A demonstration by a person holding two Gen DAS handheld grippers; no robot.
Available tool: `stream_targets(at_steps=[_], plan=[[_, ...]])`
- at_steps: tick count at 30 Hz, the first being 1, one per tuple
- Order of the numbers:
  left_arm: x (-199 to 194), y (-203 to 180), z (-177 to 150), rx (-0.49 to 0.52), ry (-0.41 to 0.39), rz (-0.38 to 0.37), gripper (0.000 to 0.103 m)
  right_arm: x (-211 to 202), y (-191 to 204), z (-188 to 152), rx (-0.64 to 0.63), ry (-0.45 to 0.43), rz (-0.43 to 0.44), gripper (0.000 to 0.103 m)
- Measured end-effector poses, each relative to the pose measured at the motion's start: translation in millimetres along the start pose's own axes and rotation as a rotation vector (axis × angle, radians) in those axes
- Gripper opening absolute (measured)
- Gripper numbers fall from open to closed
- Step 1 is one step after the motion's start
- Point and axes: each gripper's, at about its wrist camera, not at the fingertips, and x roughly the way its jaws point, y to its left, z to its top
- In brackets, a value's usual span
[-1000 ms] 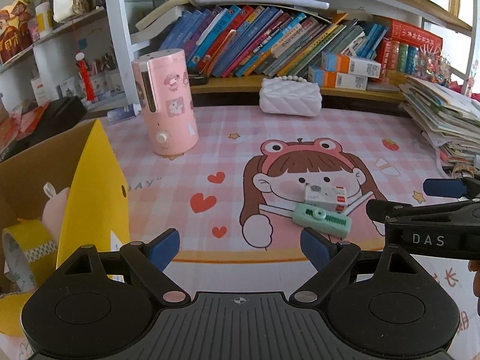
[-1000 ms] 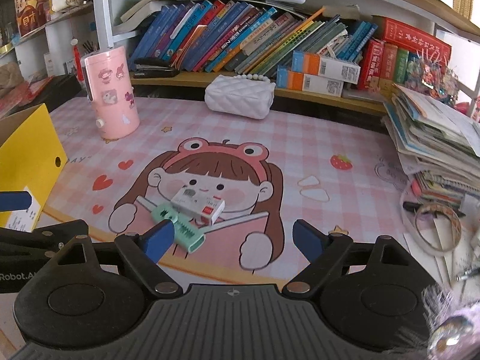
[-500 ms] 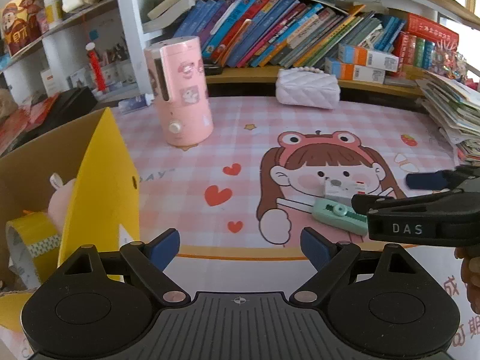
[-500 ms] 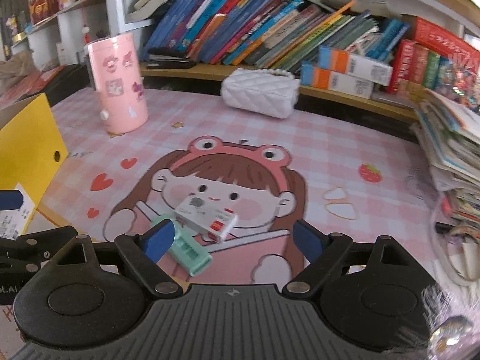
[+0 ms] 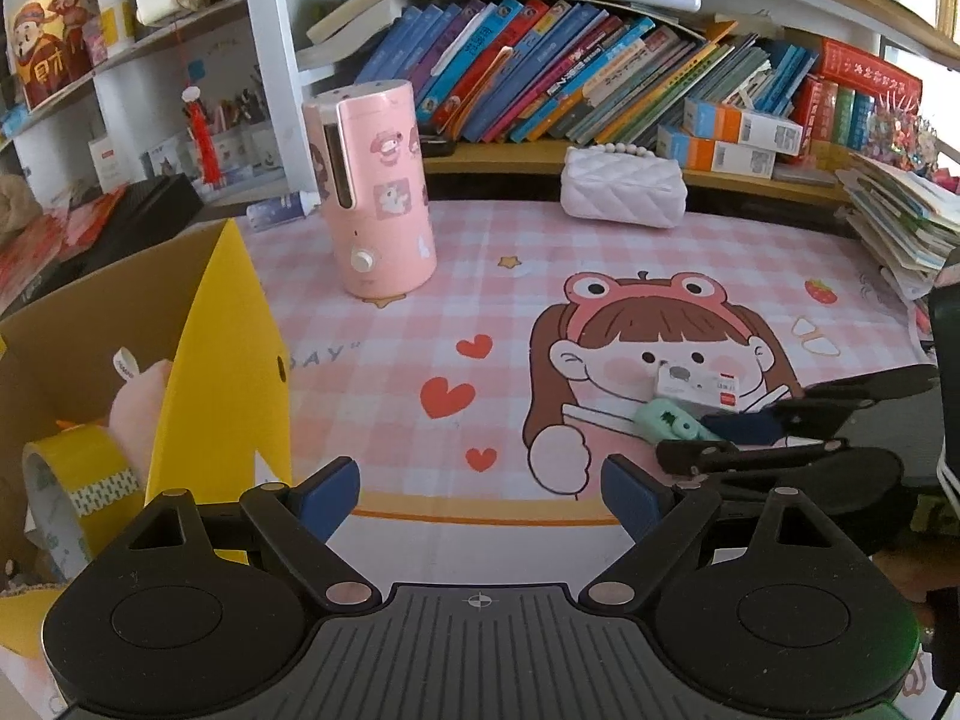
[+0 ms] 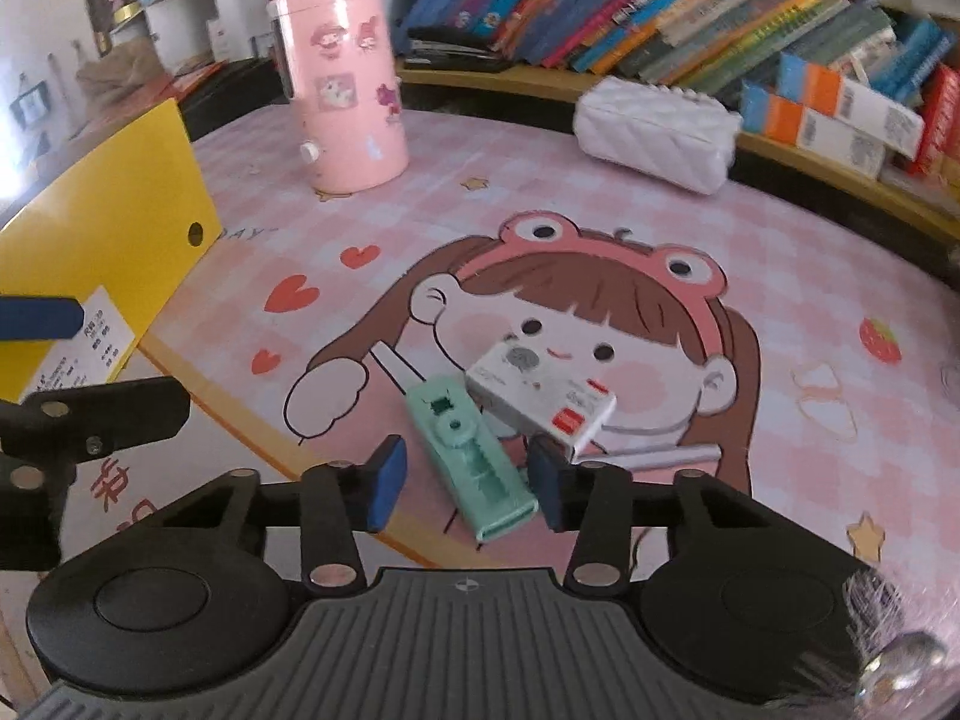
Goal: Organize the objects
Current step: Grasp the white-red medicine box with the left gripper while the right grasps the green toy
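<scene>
The mint tape dispenser lies flat on the pink mat, near its front edge, between the blue pads of the right gripper. The jaws are partly closed around it, the right pad at or nearly on its side, the left pad with a gap; neither clearly grips. A white box lies just beside the dispenser's far end, touching or nearly so, close to the right pad. The pink canister and white purse stand well back. The yellow box sits left of the mat's edge, with open mat between.

The left gripper hovers with jaws wide, holding nothing. Only its view shows inside the yellow box: a tape roll and a pink toy. There the right gripper hides most of the dispenser.
</scene>
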Motion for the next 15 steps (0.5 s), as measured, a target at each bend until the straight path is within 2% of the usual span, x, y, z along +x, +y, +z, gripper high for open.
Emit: stream_targets(at_steps=[5, 8, 12, 15], plan=[[6.0, -8.1, 5.7, 0.004, -0.011, -0.035, 0.090, -20.4, -5.5, -5.7, 0.018, -0.023, 0.005, 0.023], [15.7, -22.7, 10.2, 0.029, -0.008, -0.074, 0.090, -45.1, -16.7, -14.9, 0.069, -0.055, -0.052, 0.023], [32.3, -50.3, 16.6, 0.073, 0.006, -0.137, 0.090, -71.1, -37.7, -27.6, 0.165, -0.072, -0.170, 0.023], [48.7, -71.2, 21.1, 0.091, 0.017, -0.173, 0.089, -85.9, -49.4, -35.7, 0.217, -0.079, -0.203, 0.023]])
